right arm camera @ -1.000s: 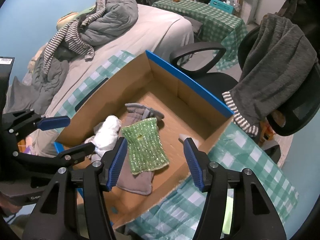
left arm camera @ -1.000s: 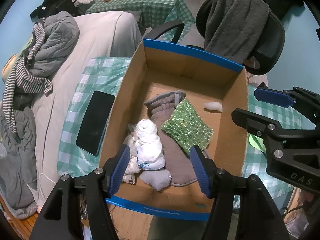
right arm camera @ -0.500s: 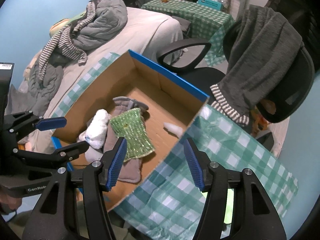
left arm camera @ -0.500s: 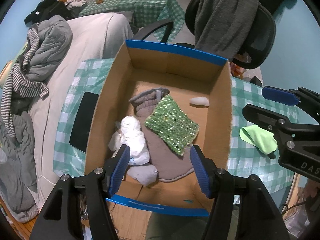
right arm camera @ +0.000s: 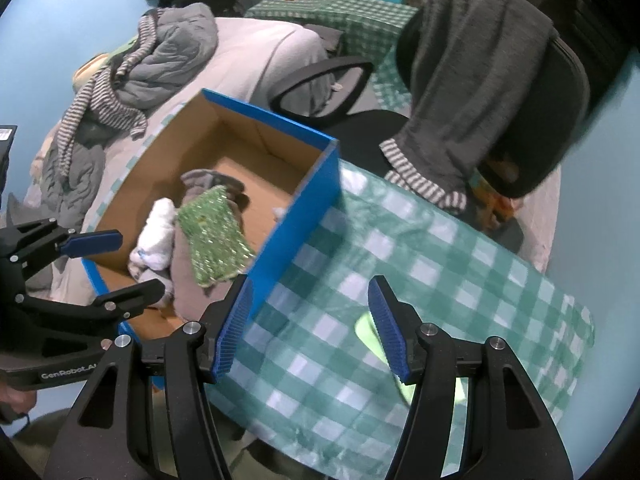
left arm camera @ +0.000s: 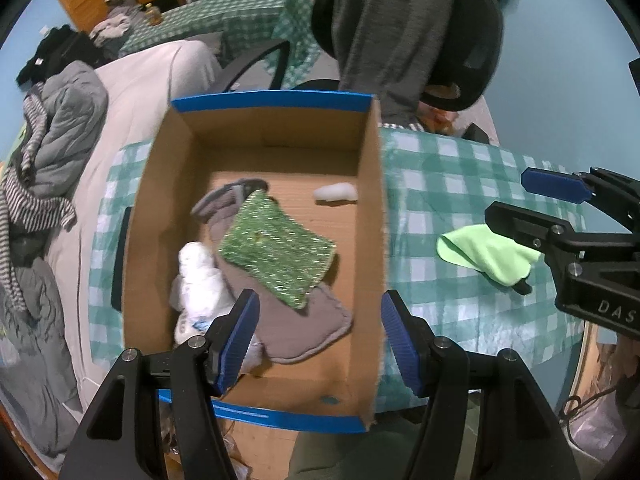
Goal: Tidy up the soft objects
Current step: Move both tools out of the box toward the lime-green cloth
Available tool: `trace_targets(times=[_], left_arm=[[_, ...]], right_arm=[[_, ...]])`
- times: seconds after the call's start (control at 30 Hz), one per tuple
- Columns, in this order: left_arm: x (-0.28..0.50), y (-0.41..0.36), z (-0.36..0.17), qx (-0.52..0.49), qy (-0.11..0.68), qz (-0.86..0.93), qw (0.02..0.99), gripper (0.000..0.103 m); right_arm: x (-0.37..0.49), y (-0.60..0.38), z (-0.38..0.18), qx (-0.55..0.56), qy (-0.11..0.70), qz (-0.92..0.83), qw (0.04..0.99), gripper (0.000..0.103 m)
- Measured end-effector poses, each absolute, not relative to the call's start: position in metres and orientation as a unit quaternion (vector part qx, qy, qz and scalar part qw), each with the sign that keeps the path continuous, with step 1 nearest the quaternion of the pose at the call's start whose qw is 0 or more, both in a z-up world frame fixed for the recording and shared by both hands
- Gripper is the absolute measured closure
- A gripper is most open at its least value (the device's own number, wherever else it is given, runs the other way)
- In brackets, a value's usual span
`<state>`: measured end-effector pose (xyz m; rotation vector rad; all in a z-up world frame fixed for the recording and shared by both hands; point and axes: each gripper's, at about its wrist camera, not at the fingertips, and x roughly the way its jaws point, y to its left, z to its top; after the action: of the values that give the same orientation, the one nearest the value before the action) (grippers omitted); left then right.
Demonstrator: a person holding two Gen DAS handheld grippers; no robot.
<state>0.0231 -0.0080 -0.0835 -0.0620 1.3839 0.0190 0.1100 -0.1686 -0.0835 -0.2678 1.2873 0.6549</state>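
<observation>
A blue-rimmed cardboard box (left arm camera: 372, 240) (right arm camera: 304, 208) stands on the green checked tablecloth (left arm camera: 448, 184) (right arm camera: 360, 272). Inside lie a green knitted cloth (left arm camera: 276, 248) (right arm camera: 212, 232), a grey mitt (left arm camera: 304, 324), a white rolled cloth (left arm camera: 200, 280) (right arm camera: 158, 232) and a small white piece (left arm camera: 336, 192). A lime-green cloth (left arm camera: 484, 252) (right arm camera: 366, 330) lies on the table right of the box. My left gripper (left arm camera: 318, 336) hangs open above the box's near right corner, nothing in it. My right gripper (right arm camera: 308, 328) hovers open over the tablecloth, its right finger partly hiding the lime cloth; it also shows as the right gripper (left arm camera: 532, 208).
A black office chair (right arm camera: 520, 100) draped with a grey towel (left arm camera: 392, 24) stands behind the table. A bed (left arm camera: 140, 80) with piled grey and striped clothes (right arm camera: 160, 64) lies left. A dark phone (left arm camera: 120, 256) lies left of the box. A second checked table (right arm camera: 340, 12) is farther back.
Both grippers have swung rightward from above the box toward the tablecloth, rolling a little. The lime-green cloth has come into the left wrist view. Both openings look unchanged.
</observation>
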Motion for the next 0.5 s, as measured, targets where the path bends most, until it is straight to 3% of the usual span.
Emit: trace_targets(times=[0.5], left_arm=[[0.036,-0.068,-0.09,0.003,0.643,-0.035,0.765,0.038]], right_arm=[[0.118,-0.26,-0.104,-0.094,0.612,0.24,0.747,0.042]])
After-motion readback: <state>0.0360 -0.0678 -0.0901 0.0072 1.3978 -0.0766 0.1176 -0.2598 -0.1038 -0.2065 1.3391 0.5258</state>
